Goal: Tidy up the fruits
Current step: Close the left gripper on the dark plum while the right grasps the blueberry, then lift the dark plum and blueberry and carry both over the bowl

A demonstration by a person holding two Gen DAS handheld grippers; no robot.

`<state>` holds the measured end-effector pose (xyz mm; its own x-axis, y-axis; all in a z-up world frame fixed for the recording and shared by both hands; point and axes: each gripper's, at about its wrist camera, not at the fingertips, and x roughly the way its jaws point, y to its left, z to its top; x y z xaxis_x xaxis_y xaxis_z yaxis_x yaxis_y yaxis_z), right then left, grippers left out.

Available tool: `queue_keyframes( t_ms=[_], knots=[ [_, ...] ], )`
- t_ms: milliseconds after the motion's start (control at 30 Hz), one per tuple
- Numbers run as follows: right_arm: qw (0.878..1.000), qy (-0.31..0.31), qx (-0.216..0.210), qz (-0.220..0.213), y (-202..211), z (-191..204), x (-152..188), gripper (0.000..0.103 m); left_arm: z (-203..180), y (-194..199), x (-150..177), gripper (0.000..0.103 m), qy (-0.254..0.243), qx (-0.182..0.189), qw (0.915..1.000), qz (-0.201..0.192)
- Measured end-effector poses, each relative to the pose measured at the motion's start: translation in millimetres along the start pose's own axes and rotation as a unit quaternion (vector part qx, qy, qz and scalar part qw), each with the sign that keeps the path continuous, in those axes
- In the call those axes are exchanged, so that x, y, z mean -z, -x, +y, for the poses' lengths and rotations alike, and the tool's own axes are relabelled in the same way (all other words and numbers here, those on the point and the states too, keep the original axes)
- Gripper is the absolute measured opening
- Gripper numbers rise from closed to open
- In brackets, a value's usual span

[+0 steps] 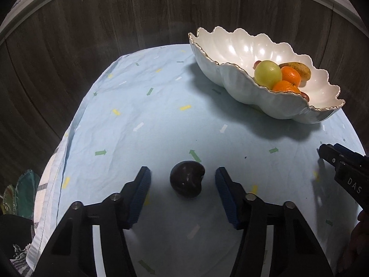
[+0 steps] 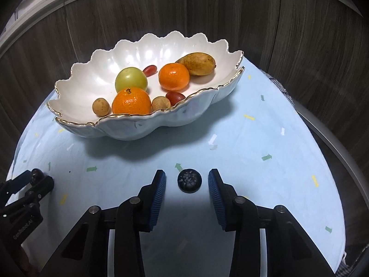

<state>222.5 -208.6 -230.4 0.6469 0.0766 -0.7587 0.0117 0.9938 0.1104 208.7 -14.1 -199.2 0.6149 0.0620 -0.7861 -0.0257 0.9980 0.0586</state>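
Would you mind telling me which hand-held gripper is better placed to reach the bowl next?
Right: the right hand-held gripper, open around the dark berry, directly faces the bowl.

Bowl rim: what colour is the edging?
Gold on the white bowl, clearest in the right wrist view.

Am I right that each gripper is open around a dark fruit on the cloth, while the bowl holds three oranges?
Nearly: the right wrist view shows the bowl holding two oranges, not three. Each gripper, left and right, is indeed open around a dark fruit.
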Motion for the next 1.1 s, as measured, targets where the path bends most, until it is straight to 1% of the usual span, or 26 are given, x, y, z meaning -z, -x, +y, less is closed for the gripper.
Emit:
queue_keyframes(
  t_ms=[33, 100, 133, 200, 300, 533, 767, 1100],
  knots=[
    [1.000, -0.001, 0.000, 0.000, -0.1, -0.7, 0.0, 0.034, -1.1, 0.4, -0.2, 0.050, -0.002, 0.002, 1.0000, -0.001],
    [1.000, -0.003, 0.000, 0.000, -0.1, -2.3, -0.1, 0.026, -3.1, 0.9, -0.6, 0.042, -0.006, 0.004, 1.0000, -0.002],
    [1.000, -0.003, -0.002, 0.000, 0.1, -2.9, -0.4, 0.022, -4.0, 1.3, -0.5, 0.040, -0.009, 0.006, 0.9999, -0.003],
    [1.000, -0.003, -0.002, 0.000, 0.4, -2.8, -0.5, 0.021, -4.6, 2.0, -0.7, 0.030, -0.011, 0.006, 0.9999, -0.004],
    [1.000, -0.003, -0.003, 0.000, 0.4, -2.6, -0.7, 0.021, -4.3, 1.8, -1.3, 0.028, -0.010, 0.006, 0.9999, -0.005],
    [1.000, -0.004, -0.006, 0.001, 2.1, -1.6, -2.0, 0.020, -4.4, 1.6, -2.4, 0.027, -0.010, 0.009, 0.9999, -0.004],
    [1.000, 0.001, -0.008, -0.010, 10.4, 2.3, -3.8, 0.020, -3.2, 5.6, -2.9, 0.027, -0.005, 0.017, 0.9998, -0.001],
    [1.000, 0.006, -0.008, -0.022, 23.8, 1.4, -8.3, 0.020, -4.3, 19.0, -7.0, 0.027, -0.007, 0.017, 0.9997, -0.014]
  ],
)
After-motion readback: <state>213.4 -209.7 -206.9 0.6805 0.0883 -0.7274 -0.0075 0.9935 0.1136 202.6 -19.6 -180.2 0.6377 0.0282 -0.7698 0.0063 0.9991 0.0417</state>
